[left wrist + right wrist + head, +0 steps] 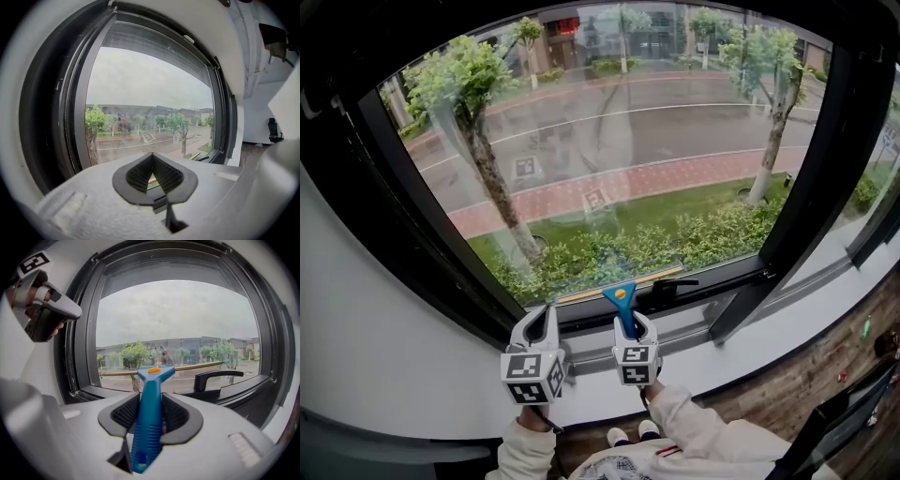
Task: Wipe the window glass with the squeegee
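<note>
Blue squeegee [622,302] sits clamped in your right gripper [634,328], handle upright between the jaws. Its blade lies along the bottom edge of the window glass [619,141], just beside the black window handle [673,284]. Your left gripper [542,326] hangs alongside, jaws together, empty.

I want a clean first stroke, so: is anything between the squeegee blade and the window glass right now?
Nothing visible does. The right claw holds the squeegee with its blade along the lower edge of the window glass. The window handle sits just right of it, not in front.
</note>
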`<state>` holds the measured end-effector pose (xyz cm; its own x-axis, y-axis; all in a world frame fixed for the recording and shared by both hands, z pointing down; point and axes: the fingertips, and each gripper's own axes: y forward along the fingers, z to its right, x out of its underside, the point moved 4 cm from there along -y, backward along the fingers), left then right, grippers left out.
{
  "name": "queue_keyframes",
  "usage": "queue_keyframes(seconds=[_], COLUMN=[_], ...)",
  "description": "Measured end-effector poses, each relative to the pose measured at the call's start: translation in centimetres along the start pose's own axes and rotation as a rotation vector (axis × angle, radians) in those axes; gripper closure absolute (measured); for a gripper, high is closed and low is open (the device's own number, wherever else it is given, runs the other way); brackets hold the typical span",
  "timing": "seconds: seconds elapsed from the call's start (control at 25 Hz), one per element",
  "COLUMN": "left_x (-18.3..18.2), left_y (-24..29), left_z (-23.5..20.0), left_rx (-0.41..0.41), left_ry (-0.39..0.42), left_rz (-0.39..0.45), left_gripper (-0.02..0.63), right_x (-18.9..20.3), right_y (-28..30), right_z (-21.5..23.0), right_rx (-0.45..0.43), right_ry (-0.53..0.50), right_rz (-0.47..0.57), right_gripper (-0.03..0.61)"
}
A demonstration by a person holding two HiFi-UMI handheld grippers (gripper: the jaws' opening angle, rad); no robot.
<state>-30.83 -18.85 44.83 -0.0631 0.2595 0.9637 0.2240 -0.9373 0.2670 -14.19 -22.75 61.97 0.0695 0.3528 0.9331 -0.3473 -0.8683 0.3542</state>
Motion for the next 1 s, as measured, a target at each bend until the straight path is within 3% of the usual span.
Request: queue_keyframes(seconds=[1.0], left_x=[1.4], left_y=[-0.8], left_z=[-0.9], left_rx=[-0.020], left_ry=[-0.022], left_rz=[-0.022], left_gripper=[0.612], right_x=[1.2], right_y=[0.7], right_z=[-0.1], right_rx=[0.000], right_ry=[-0.004], right_rz=[-0.026], right_gripper=[0.431])
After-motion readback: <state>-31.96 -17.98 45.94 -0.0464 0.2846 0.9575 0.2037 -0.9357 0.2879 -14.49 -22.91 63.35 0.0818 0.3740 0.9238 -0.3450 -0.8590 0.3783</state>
